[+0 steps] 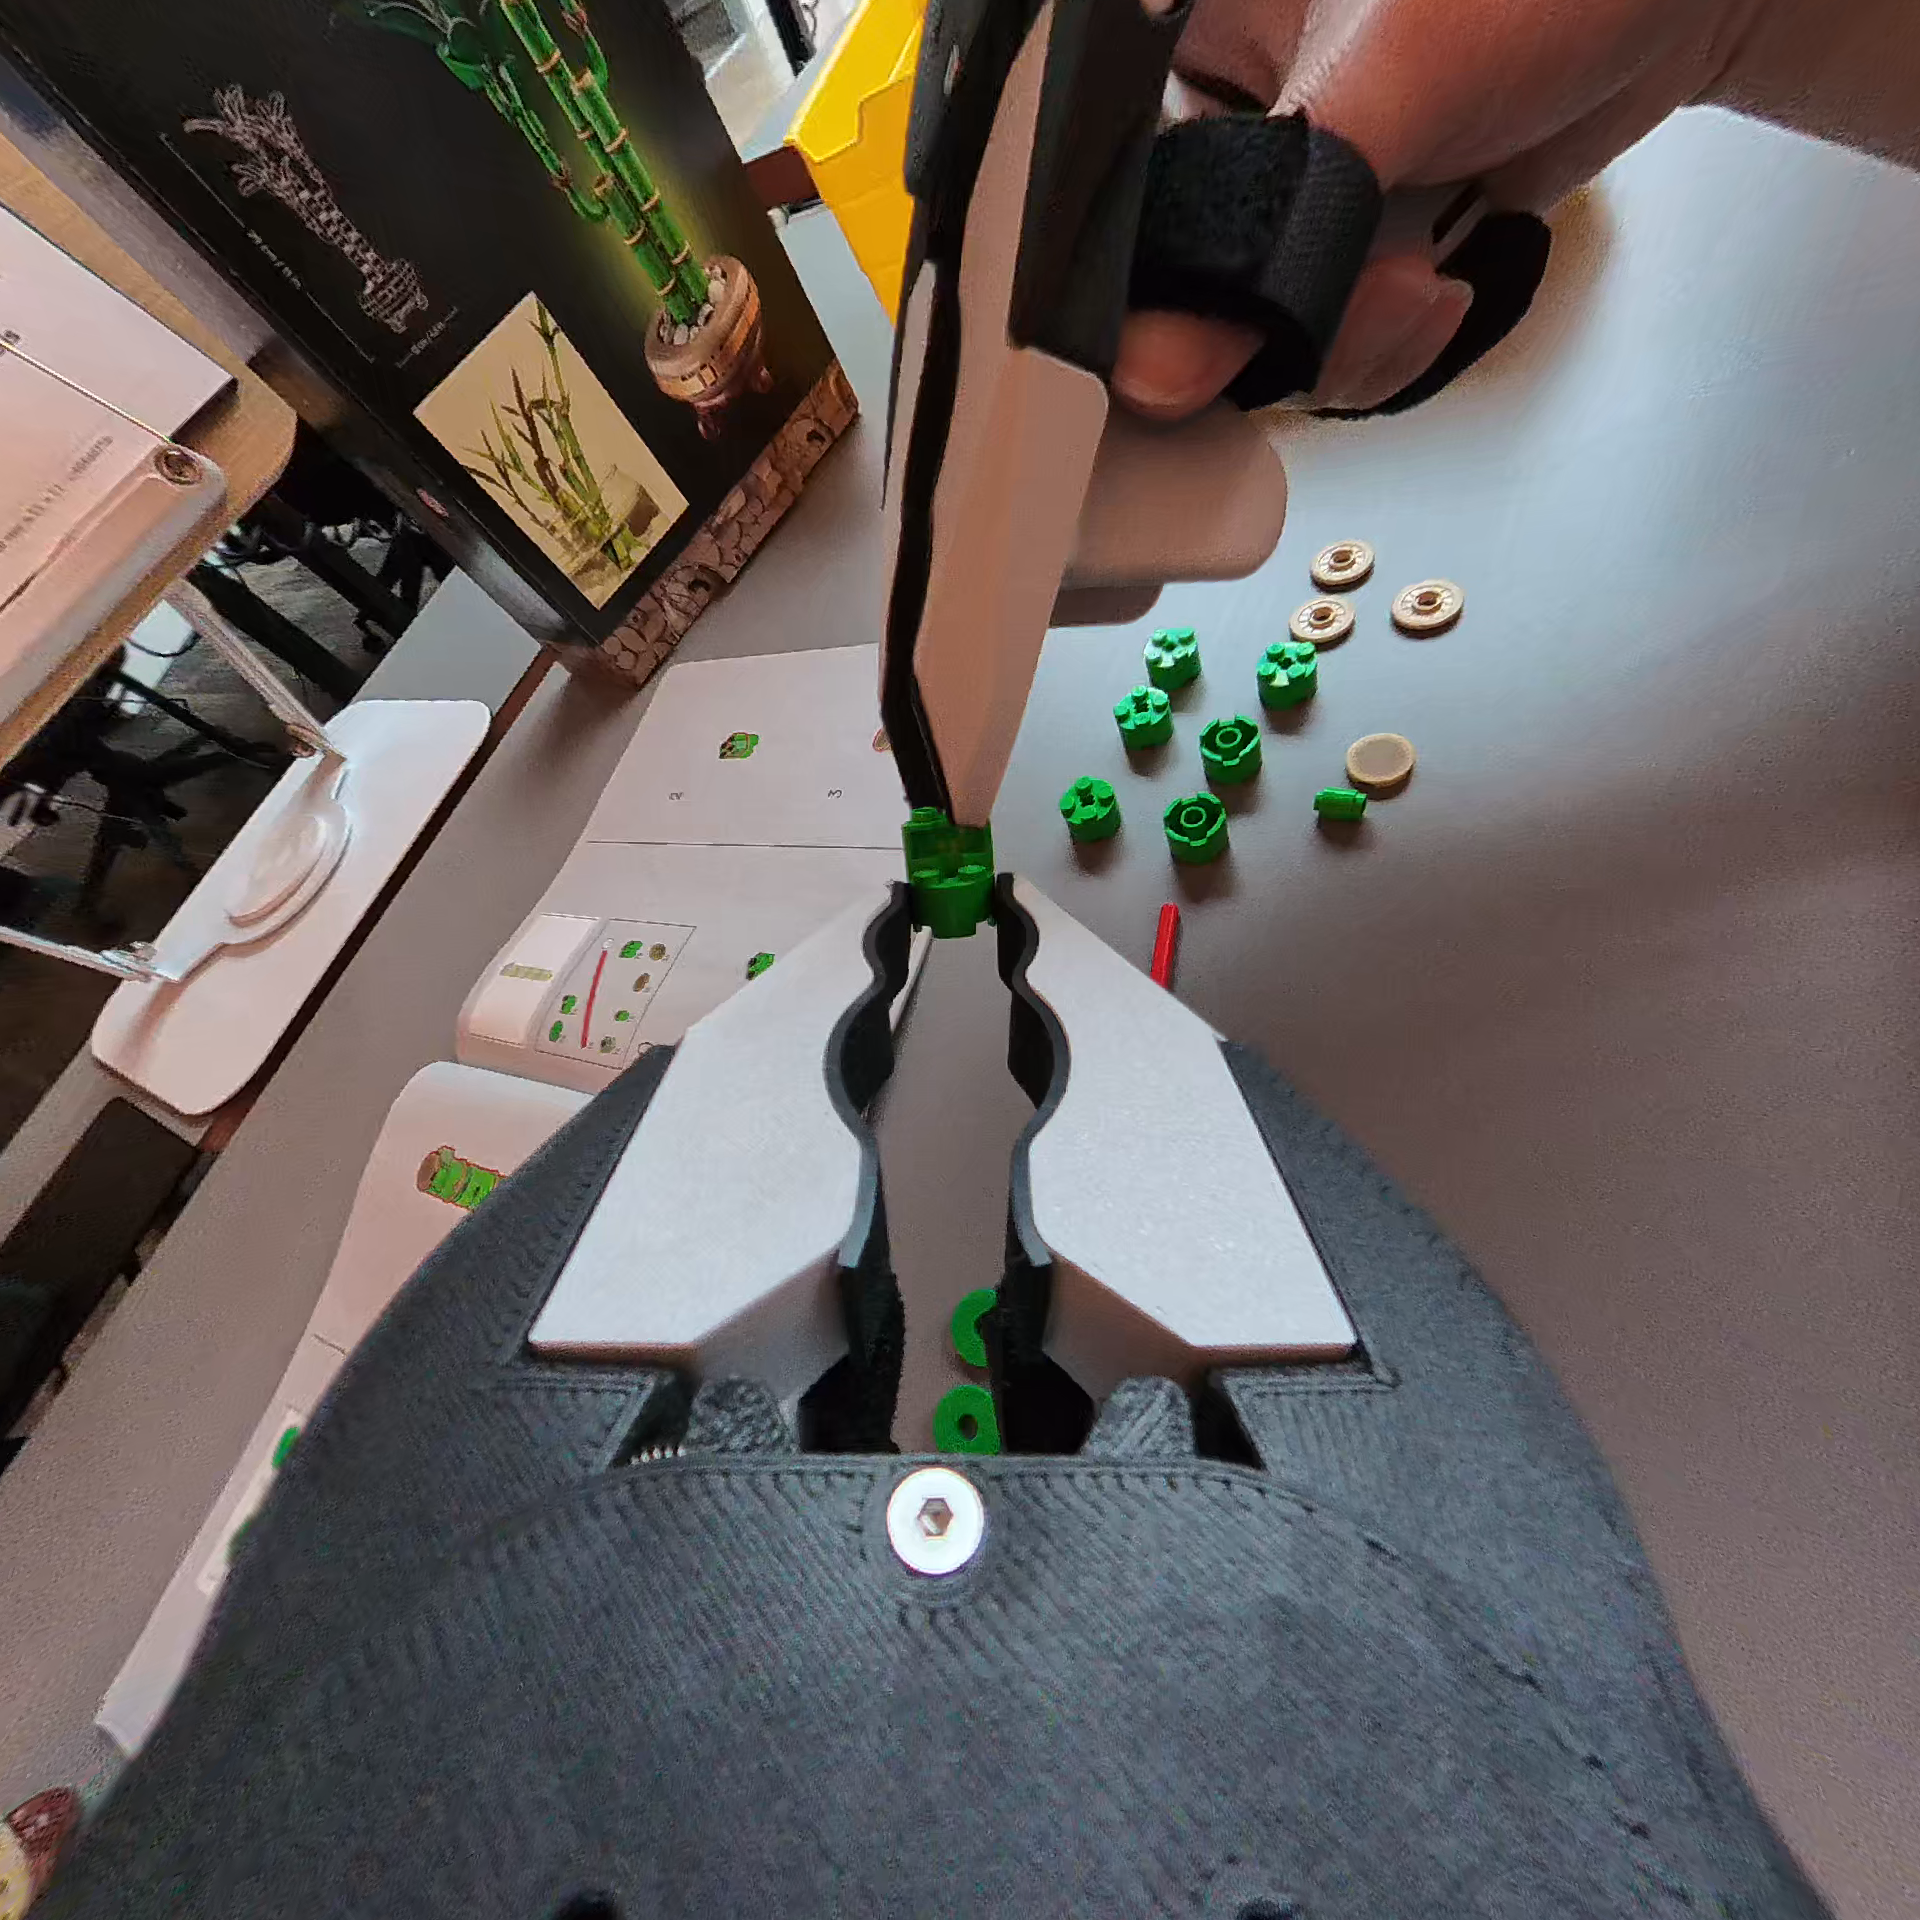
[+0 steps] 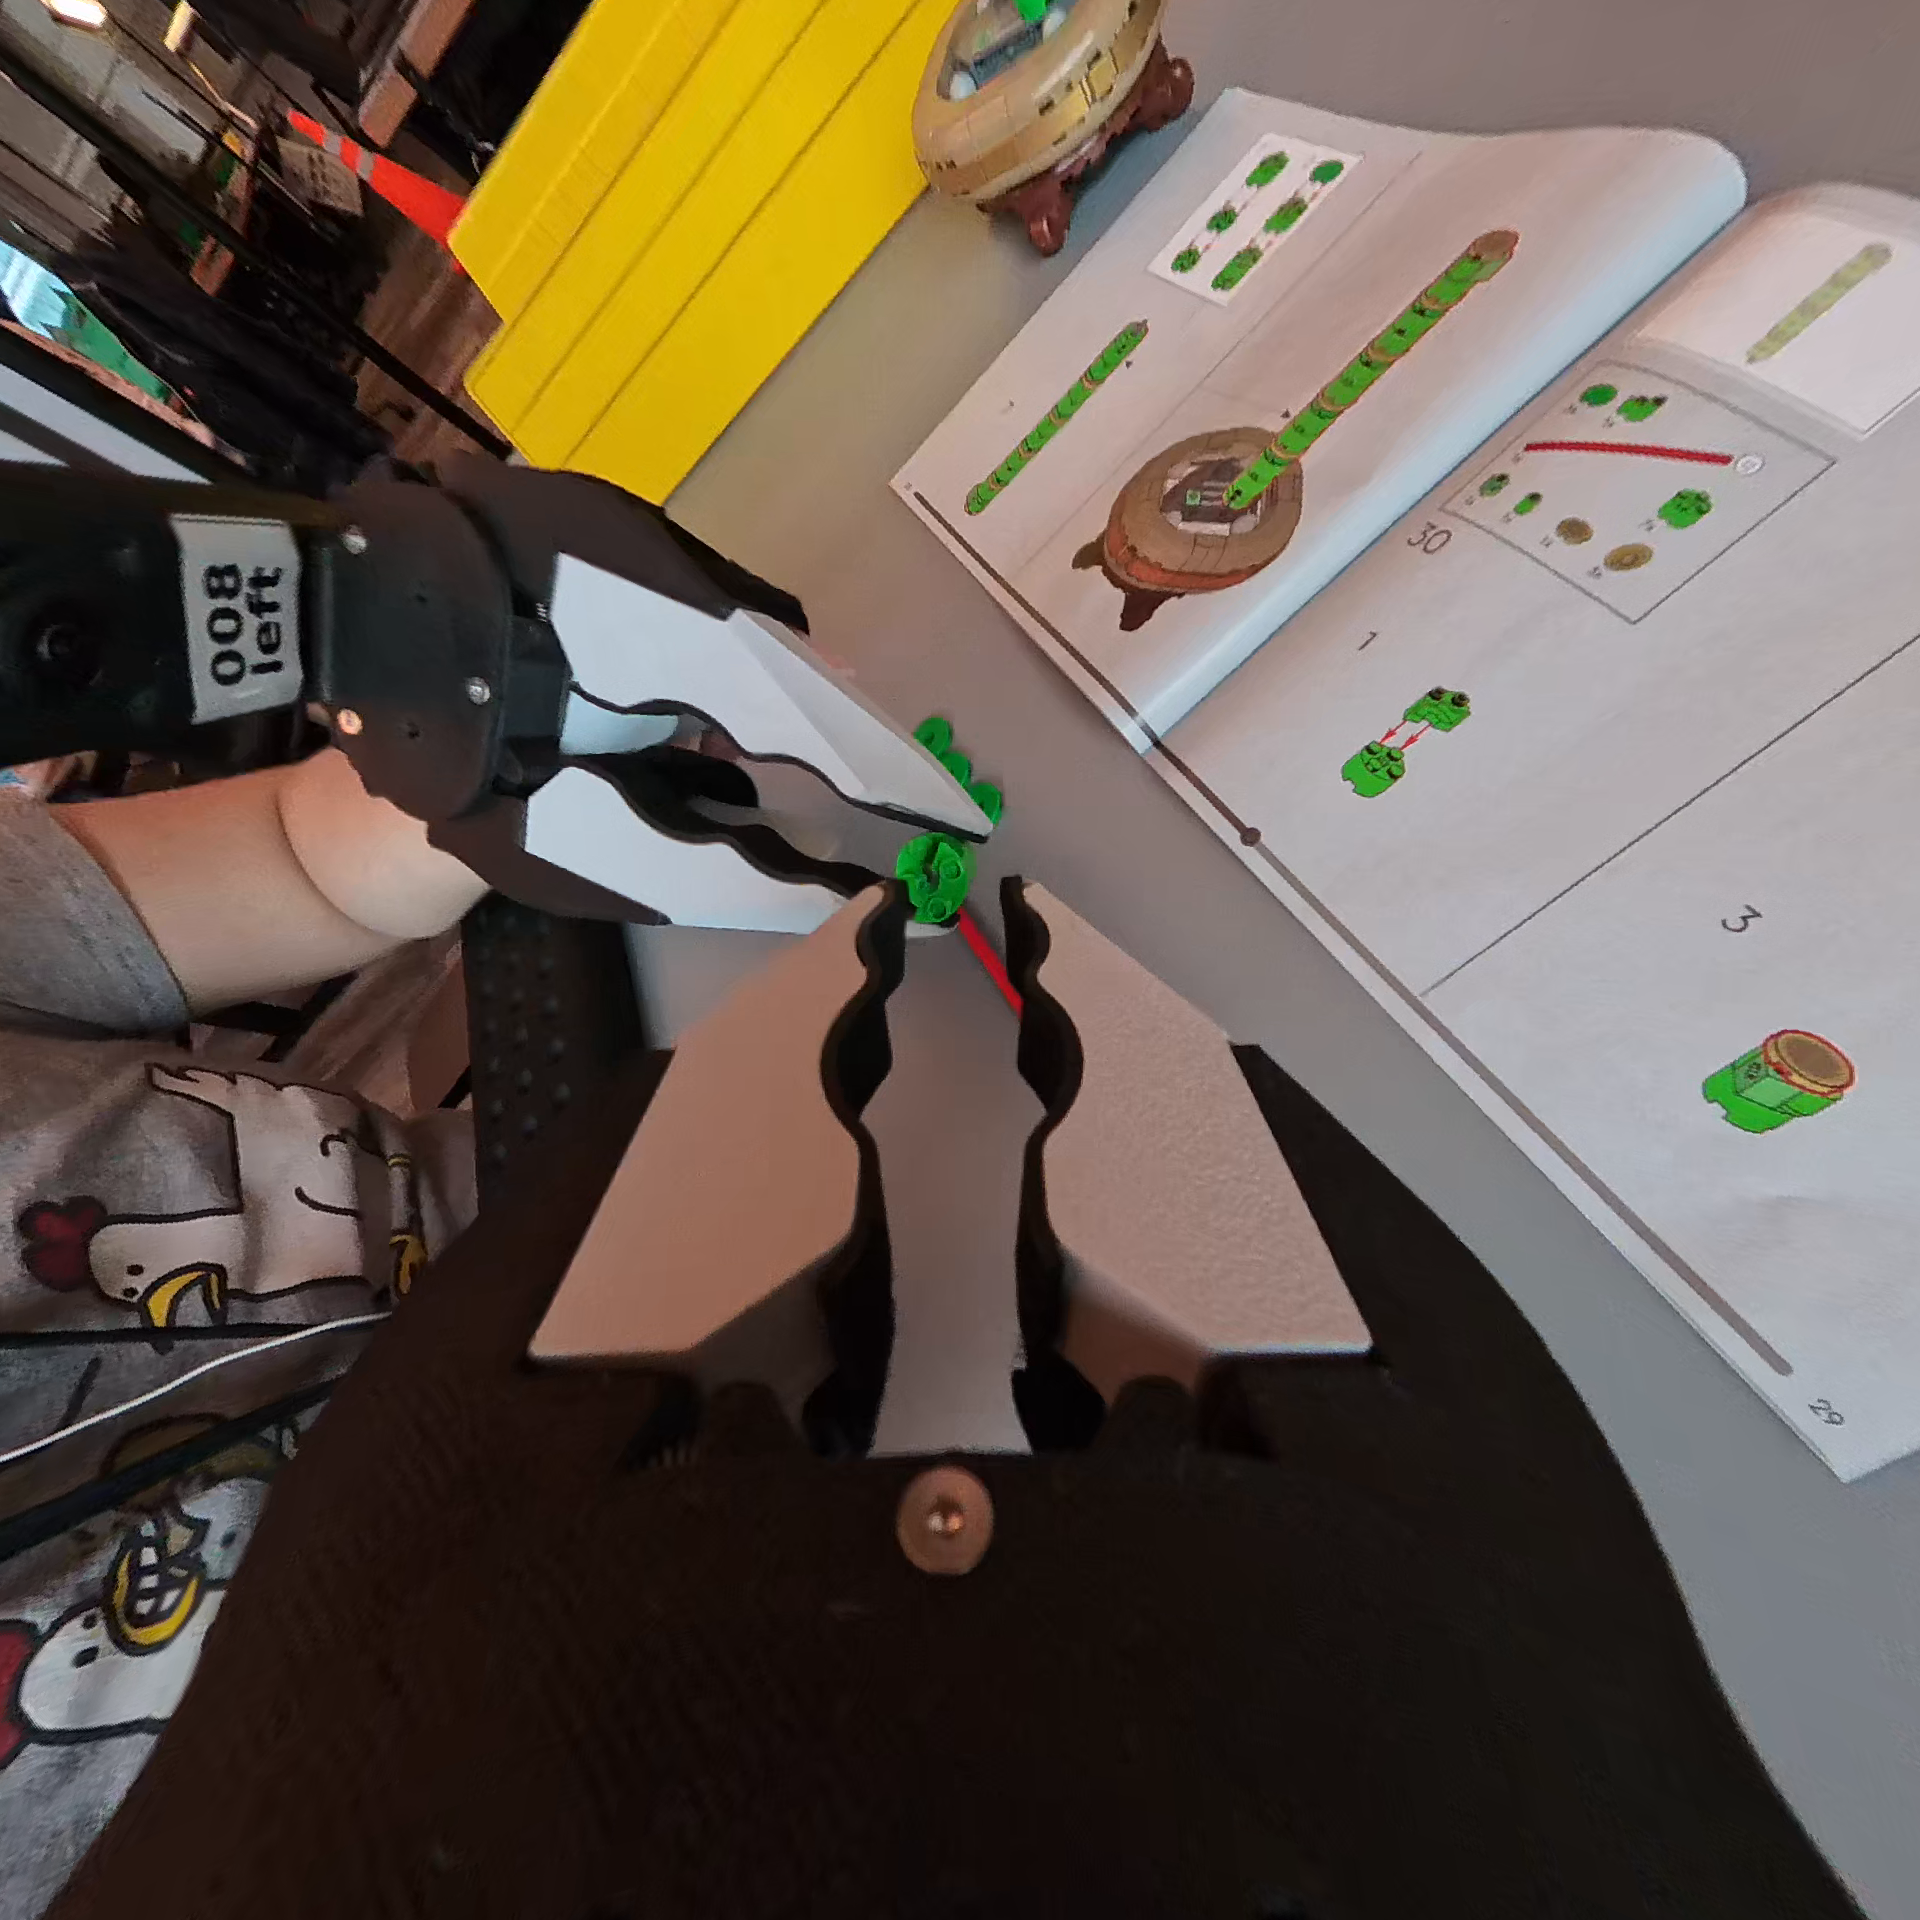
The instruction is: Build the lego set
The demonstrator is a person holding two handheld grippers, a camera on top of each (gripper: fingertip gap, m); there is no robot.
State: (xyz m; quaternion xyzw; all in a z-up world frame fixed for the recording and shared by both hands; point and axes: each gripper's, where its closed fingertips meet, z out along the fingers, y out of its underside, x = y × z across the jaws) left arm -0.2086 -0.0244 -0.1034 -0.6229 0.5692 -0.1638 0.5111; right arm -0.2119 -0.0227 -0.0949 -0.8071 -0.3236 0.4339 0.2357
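My left gripper (image 1: 948, 896) is shut on a small stack of green round bricks (image 1: 948, 883), held above the grey table. In the right wrist view it reaches in from the left (image 2: 935, 857) with the green stack (image 2: 933, 871) between its tips. My right gripper (image 2: 948, 891) is open with nothing between its jaws. Its left fingertip touches the stack. In the left wrist view one of its fingers (image 1: 997, 582) comes down from above onto the top of the stack. A red axle (image 1: 1164, 940) lies on the table below (image 2: 987, 961).
Several loose green round bricks (image 1: 1231, 748) and tan round plates (image 1: 1427, 606) lie to the right. Two green rings (image 1: 966, 1418) lie under my left gripper. The open instruction booklet (image 2: 1558, 831), set box (image 1: 468, 312), yellow bin (image 2: 675, 229) and built pot (image 2: 1039, 94) stand beyond. Left and right tips are no more than a few centimetres apart. My left tips are roughly 7 cm from the red axle (image 1: 1164, 940).
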